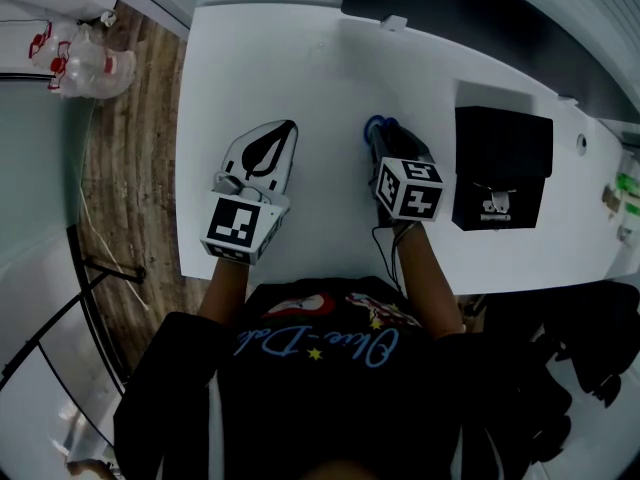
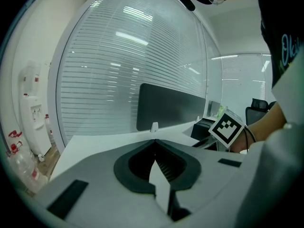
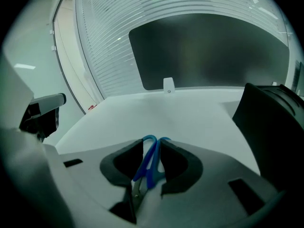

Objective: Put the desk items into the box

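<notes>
A pair of blue-handled scissors [image 3: 148, 163] lies between the jaws of my right gripper [image 3: 152, 145], its handles at the jaw tips and its blades pointing back toward the camera. The jaws stand slightly apart beside the scissors and do not clearly press on them. In the head view the blue handles [image 1: 374, 126] peek out at the tip of the right gripper [image 1: 382, 133] over the white table [image 1: 300, 58]. The open black box [image 1: 500, 163] stands just right of it. My left gripper [image 1: 288, 130] rests to the left, tips together and empty [image 2: 154, 144].
A dark screen [image 3: 209, 51] stands along the table's far edge, with a small white clip [image 3: 168, 85] in front of it. The table's left edge drops to a wooden floor with plastic bottles [image 1: 85, 63]. Green items [image 1: 626, 193] sit at the far right.
</notes>
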`<state>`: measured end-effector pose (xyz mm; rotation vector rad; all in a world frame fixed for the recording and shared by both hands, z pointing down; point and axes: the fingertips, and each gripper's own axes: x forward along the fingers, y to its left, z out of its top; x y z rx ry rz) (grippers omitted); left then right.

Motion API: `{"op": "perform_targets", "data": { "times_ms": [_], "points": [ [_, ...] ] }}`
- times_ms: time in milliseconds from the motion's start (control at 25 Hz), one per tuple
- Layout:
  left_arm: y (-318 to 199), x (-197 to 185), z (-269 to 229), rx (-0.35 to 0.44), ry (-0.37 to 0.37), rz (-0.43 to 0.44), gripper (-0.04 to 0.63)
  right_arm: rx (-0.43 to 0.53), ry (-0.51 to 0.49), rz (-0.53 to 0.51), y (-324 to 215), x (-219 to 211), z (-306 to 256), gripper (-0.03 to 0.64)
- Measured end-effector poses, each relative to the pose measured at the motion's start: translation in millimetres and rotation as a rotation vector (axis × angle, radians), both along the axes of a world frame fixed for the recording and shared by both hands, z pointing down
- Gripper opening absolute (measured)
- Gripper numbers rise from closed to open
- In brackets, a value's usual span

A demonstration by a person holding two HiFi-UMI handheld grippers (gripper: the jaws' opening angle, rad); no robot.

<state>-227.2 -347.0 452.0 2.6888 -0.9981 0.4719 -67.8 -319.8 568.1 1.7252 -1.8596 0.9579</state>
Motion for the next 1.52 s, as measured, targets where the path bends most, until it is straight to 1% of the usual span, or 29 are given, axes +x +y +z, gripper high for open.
{"op": "perform_targets", "data": {
  "times_ms": [200,400,760,1000,1120,1280,1360,1520],
  "points": [
    [-1.3,-3.2,1.5,0.0,0.022,-0.001,0.008,-0.042,0.052,-0.002,-1.6,-0.3,5.1,0.133],
    [-0.3,-2.5,5.3,-0.004,0.036,-0.001,0.008,-0.057,0.14,-0.001,-2.1,0.7,7.5,0.117],
    [-1.8,-5.1,2.9,0.0,0.038,-0.007,0.008,-0.062,0.113,0.018,-1.6,4.7,6.3,0.087],
    [2.2,-5.7,1.2,0.0,0.029,-0.003,0.008,-0.017,0.125,0.011,1.5,2.9,-5.6,0.081],
    [6.7,-3.9,1.2,-0.013,0.01,0.004,0.008,0.022,0.145,0.006,2.8,4.4,-17.4,0.08],
    [9.4,2.0,-7.5,0.01,0.018,0.019,0.008,0.076,0.173,0.0,6.8,5.8,-34.7,0.078],
    [12.8,4.1,-10.7,0.014,0.01,0.028,0.008,0.094,0.176,-0.003,10.1,6.2,-41.0,0.078],
    [18.2,11.2,-20.4,0.04,0.017,0.045,0.008,0.128,0.172,0.004,16.0,7.7,-52.6,0.078]
  ]
}}
